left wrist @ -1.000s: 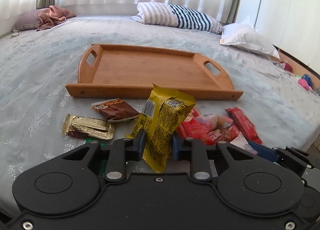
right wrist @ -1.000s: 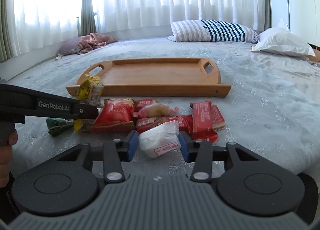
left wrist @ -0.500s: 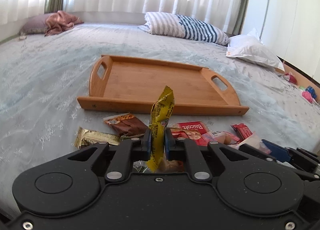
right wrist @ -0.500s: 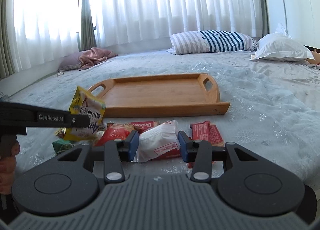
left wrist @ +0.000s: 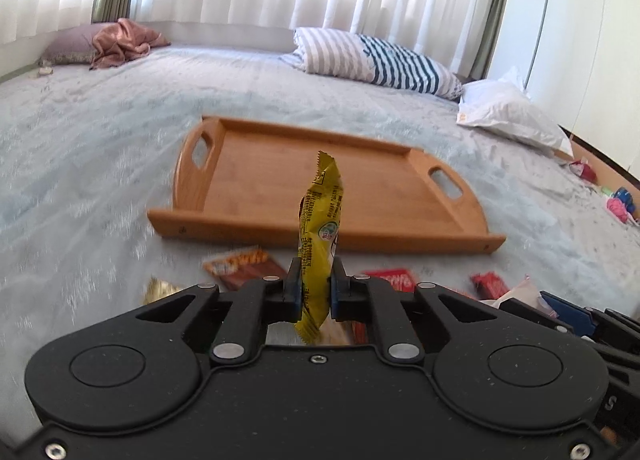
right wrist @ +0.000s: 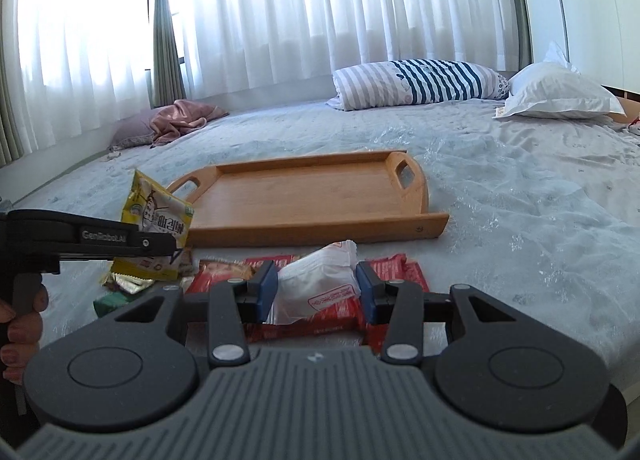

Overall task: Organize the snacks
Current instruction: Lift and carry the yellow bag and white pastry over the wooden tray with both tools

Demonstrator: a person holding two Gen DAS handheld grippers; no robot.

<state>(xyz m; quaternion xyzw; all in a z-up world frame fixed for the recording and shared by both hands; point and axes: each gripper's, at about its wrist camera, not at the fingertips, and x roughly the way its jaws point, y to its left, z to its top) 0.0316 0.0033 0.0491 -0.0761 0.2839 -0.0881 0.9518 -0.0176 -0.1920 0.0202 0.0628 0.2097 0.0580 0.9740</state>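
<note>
My left gripper is shut on a yellow snack packet, held upright above the bed in front of the wooden tray. The packet also shows in the right wrist view, beside the left gripper. My right gripper is shut on a white snack packet, held above several red snack packets on the bed. The tray is empty and lies just beyond them.
A brown packet, a gold packet and red packets lie on the bedspread before the tray. A striped pillow, a white pillow and a pink cloth lie at the far side.
Both grippers have lifted their packets off the bed and moved toward the tray. The yellow packet now stands edge-on and upright in the left gripper.
</note>
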